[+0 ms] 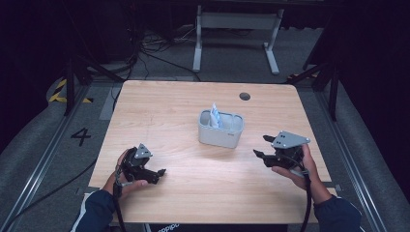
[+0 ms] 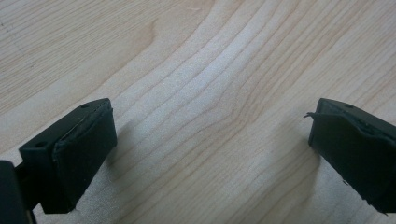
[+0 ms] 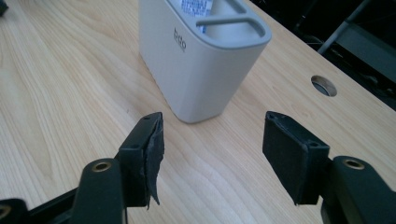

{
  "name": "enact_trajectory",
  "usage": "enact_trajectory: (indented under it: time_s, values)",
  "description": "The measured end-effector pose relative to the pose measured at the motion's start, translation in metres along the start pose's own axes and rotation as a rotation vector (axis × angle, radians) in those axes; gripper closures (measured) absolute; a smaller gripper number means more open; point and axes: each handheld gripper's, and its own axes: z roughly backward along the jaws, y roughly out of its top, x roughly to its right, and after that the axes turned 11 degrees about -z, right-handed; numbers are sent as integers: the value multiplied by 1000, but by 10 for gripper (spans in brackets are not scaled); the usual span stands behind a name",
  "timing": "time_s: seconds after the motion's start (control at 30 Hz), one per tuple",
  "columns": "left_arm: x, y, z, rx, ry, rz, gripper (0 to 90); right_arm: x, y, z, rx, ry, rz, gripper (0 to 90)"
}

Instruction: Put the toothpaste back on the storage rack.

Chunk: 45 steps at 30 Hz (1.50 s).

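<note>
Holder sits mid-table, upright, just ahead of the right gripper and apart from it; nothing touches it.

Right gripper: jaws spread, nothing between them, aimed at the holder's near corner. Left gripper: well left of the holder, low over bare table, jaws wide apart, nothing held.

Risks, my read:
- Holder body looks wider than the present jaw gap. Pushing in as-is would likely shove it across the table or tip it instead of seating a grip. Better to open wider or take one wall at the rim.
- Left pad of the right gripper is torn and hangs loose at its lower edge. On that smooth rounded wall I'd expect slip or twist on lift.
- Packet stands in the holder's left compartment, sticking up above the rim. A bump or tilt could spill it.
- Cable hole lies in the table beyond the holder, not in the path.

Writing: raised mark on the holder's wall, looks like "brto", not sure. Blue print on the packet, too small to read. Floor left of the table: "4".
</note>
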Motion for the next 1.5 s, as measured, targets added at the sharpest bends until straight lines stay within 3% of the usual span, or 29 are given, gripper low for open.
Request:
enact_trajectory:
  time_s: [0.37,0.83,1.03,1.27,1.5]
  values:
    - [0,0,0,0,2,-1,14,2,-31,2,-70,-31,6,385]
    - [0,0,0,0,1,-1,14,11,-81,15,-134,-53,-57,382]
    - [0,0,0,0,1,-1,14,19,-99,26,-130,-71,-110,381]
    - [0,0,-1,3,2,-4,11,25,-119,33,-166,-96,-170,363]
    - [-2,1,-1,5,3,-17,8,39,-135,41,-140,-117,-302,302]
